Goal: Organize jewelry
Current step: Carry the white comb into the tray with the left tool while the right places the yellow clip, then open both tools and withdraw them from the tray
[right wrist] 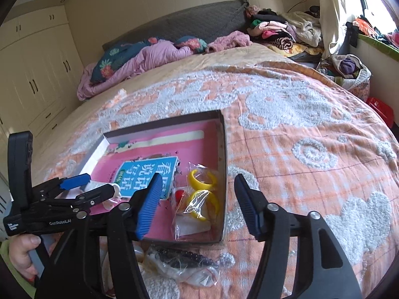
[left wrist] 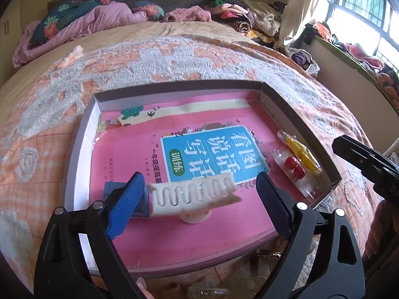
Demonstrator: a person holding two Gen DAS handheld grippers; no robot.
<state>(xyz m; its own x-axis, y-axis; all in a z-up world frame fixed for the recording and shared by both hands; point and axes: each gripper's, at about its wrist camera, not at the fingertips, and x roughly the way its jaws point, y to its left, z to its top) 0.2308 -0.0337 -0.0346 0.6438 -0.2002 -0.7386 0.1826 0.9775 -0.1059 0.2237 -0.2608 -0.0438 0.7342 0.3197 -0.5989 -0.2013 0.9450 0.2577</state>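
1. Blue-padded fingers of the left gripper [left wrist: 199, 201] stand wide apart in the left wrist view. A white comb-like rack [left wrist: 195, 195] on a round foot sits between them, its left end close to the left pad, whether touching I cannot tell. It stands on a pink book [left wrist: 189, 149] inside a shallow cardboard box [left wrist: 296, 114]. Beyond the right finger, clear packets of yellow rings [left wrist: 301, 153] and red beads [left wrist: 295, 167] lie by the box's right wall.

2. Right wrist view: the right gripper [right wrist: 199, 200] gapes open and holds nothing, hovering over the box's near right corner. The ring packets [right wrist: 202, 191] lie just past its fingers. A bagged dark bead string [right wrist: 184, 260] rests on the orange bedspread [right wrist: 311, 129] beneath it.
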